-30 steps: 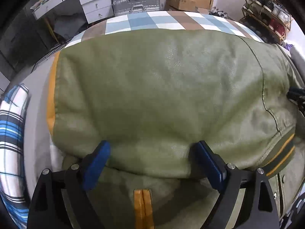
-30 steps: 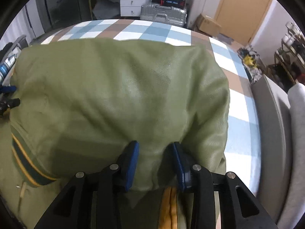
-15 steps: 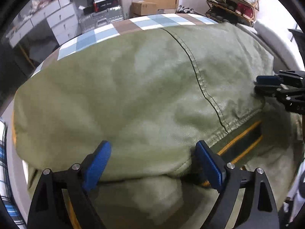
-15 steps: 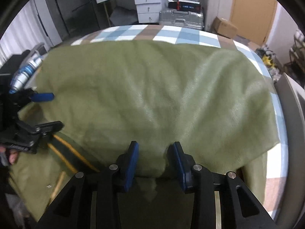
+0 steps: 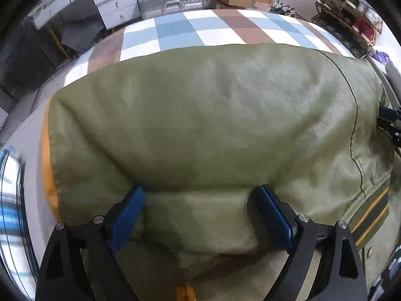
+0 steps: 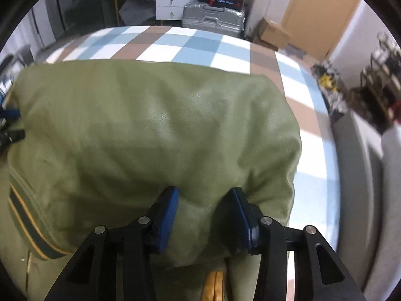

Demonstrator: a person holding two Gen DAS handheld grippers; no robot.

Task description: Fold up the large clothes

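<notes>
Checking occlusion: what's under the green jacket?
The jacket lies on a checked sheet, seen past its far edge. A lower jacket layer with an orange strip shows near the fingers. Anything else beneath is covered.
</notes>
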